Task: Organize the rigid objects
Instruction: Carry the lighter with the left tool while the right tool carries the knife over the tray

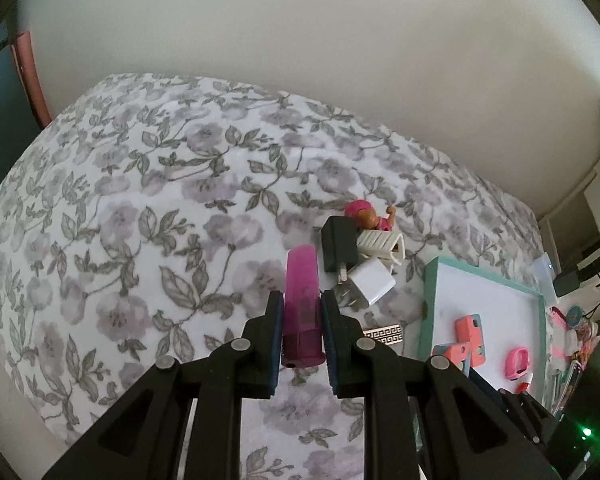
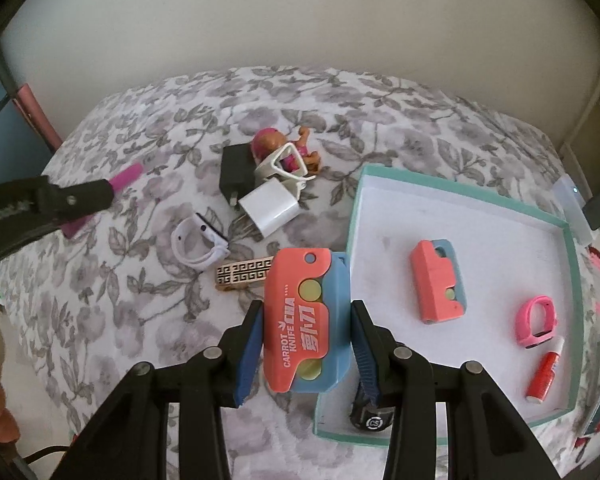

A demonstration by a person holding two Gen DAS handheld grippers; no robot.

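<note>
We hold a pink tube [image 1: 301,304] clamped in our left tongs [image 1: 301,320] and a carrot knife toy [image 2: 306,320] in our right tongs [image 2: 306,344], both lifted, so next we should carry them rightward over the teal tray [image 2: 572,280]

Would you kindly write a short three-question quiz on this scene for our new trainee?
1. True or false: the left gripper is shut on the pink tube.
2. What does the right gripper hold? A) the white charger B) the carrot knife toy C) the doll
3. Fill in: the pink watch lies inside the teal ___.

Key: 1 true; 2 B; 3 tray.
</note>
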